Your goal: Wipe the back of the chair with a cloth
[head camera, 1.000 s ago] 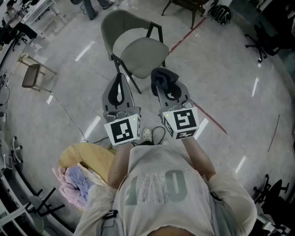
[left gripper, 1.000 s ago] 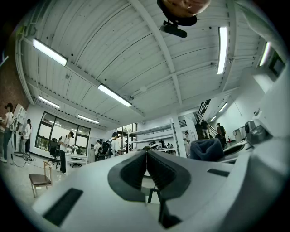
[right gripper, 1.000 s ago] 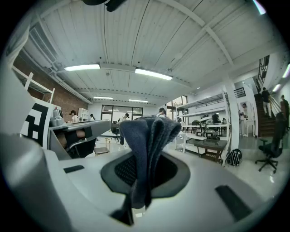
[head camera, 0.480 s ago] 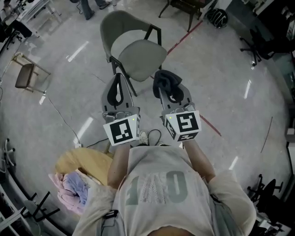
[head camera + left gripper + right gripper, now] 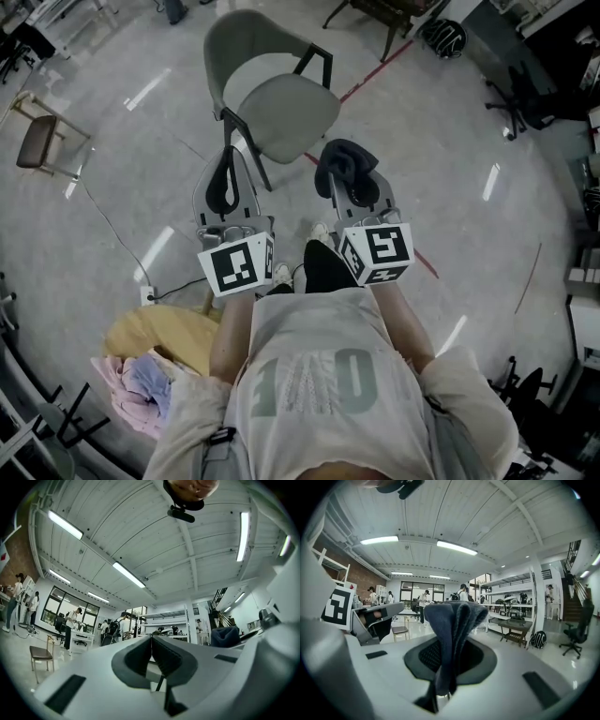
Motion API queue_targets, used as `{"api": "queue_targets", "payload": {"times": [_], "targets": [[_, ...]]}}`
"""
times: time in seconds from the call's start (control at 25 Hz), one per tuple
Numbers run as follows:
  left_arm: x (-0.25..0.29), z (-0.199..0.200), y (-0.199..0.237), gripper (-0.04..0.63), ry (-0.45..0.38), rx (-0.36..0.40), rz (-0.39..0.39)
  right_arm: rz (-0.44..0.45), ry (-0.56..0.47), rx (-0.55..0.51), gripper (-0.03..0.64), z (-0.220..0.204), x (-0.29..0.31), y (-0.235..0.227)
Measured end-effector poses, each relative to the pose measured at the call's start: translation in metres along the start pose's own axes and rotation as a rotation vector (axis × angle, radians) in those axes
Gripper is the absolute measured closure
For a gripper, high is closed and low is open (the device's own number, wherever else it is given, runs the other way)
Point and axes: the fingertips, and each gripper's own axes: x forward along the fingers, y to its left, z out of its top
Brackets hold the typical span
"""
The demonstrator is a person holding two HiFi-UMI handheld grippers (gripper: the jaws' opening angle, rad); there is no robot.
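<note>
The person stands on the bare floor (image 5: 487,112) facing the chair (image 5: 286,108), whose curved back (image 5: 239,42) is on the far side of the seat, well apart from both tools. The right gripper (image 5: 349,183) is clamped on a dark cloth (image 5: 452,620), which bunches up above its jaws. The left gripper (image 5: 227,159) has its jaws pressed together on nothing. I'd worry that rubbing hard could drag the cloth out of that narrow pinch. An unsteadied push could also slide the light chair, and the cable (image 5: 178,292) by the feet invites a trip.
</note>
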Motion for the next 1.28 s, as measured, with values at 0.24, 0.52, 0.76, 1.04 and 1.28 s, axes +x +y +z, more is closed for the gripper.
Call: {"api": "queue_targets", "payload": {"times": [0.24,0.52,0.76,1.04,1.28], "targets": [[0.039,-0.030,0.017,0.580,0.023,0.032,0.041,0.037,-0.030,0.018,0.558,-0.004,0.060,-0.021],[0.158,-0.064,-0.001,0.580,-0.004,0.075,0.075,0.103,-0.045,0.041,0.558,-0.017,0.167,-0.093],[0.287,-0.080,-0.017,0.580,0.003,0.107,0.157,0.179,-0.010,0.017,0.558,0.000,0.274,-0.187],[0.395,-0.087,-0.017,0.580,0.016,0.120,0.312,0.342,0.026,-0.008,0.558,0.023,0.392,-0.243],[0.428,-0.102,0.016,0.580,0.058,0.150,0.435,0.465,0.047,-0.011,0.558,0.029,0.458,-0.237]]}}
